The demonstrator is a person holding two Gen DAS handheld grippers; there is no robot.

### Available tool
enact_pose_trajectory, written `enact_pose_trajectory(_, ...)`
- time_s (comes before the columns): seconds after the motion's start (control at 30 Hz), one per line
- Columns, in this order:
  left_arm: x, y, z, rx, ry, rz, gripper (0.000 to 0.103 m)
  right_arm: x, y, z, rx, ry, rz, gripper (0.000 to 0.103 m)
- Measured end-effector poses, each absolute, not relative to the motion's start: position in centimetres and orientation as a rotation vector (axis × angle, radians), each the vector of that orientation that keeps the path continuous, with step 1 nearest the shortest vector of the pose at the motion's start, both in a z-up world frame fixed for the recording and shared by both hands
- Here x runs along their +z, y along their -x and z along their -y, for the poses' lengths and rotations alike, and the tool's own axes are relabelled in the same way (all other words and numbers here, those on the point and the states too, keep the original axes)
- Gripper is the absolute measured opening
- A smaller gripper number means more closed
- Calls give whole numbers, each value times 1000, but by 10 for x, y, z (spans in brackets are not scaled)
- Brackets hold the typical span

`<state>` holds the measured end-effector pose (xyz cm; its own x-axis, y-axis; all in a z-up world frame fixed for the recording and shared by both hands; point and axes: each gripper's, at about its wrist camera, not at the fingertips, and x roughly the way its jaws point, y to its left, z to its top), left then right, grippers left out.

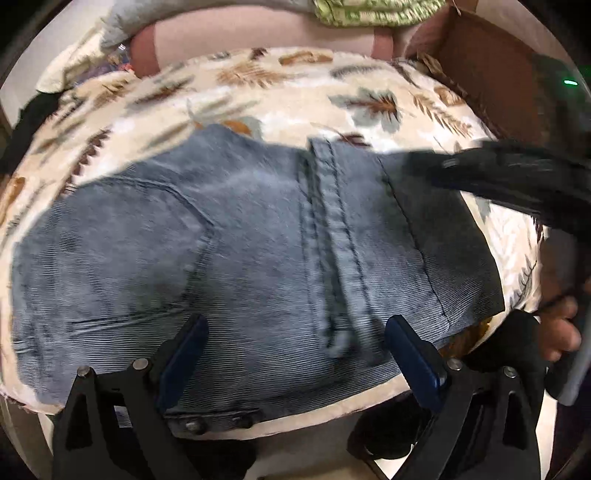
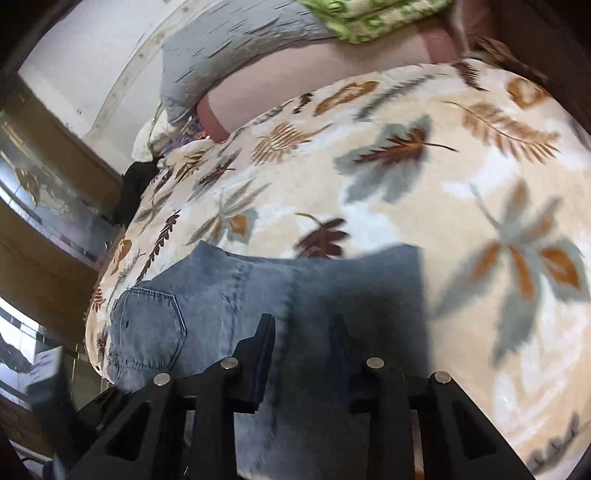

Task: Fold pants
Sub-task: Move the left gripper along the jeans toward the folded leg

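Note:
Blue denim pants (image 1: 240, 251) lie folded into a compact stack on a leaf-print blanket (image 1: 258, 85). My left gripper (image 1: 295, 332) is open, its blue-padded fingers (image 1: 413, 350) spread above the near edge of the stack, holding nothing. In the left wrist view the right gripper (image 1: 517, 173) shows as a dark blur over the stack's right side. In the right wrist view the pants (image 2: 229, 295) lie below with a back pocket (image 2: 151, 328) at the left. My right gripper (image 2: 303, 325) hovers over the denim with a gap between its fingers, holding nothing.
A pink bed surface (image 1: 258, 33) with a grey pillow (image 2: 229, 48) and a green-patterned cloth (image 1: 373, 11) lies beyond the blanket. A brown cardboard box (image 1: 491, 70) stands at the right. Dark clothing (image 2: 133, 192) lies off the blanket's left edge near wooden furniture (image 2: 44, 206).

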<state>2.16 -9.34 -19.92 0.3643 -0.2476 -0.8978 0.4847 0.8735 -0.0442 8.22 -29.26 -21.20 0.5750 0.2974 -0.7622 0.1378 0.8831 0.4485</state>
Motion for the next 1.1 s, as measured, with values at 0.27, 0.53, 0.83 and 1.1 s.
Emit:
enact_pose_trajectory(0.27,-161,-42,18,-264,-230,-975,97,-225,-86,249,74,-387,-1004,37)
enact_pose_trajectory(0.53,-136,-64,-142,40,-80,-920,97,-210,-38,212,205,-414,-967,37)
enact_pose_trajectory(0.83,-172,-46,-218,79,37,-995,97,-202,-24,163,315,-367,-939,37)
enact_pose_trajectory(1.1,-192,-44,-205,-175,244,-1062,97,-201,-16,134,328,-261,-951,37)
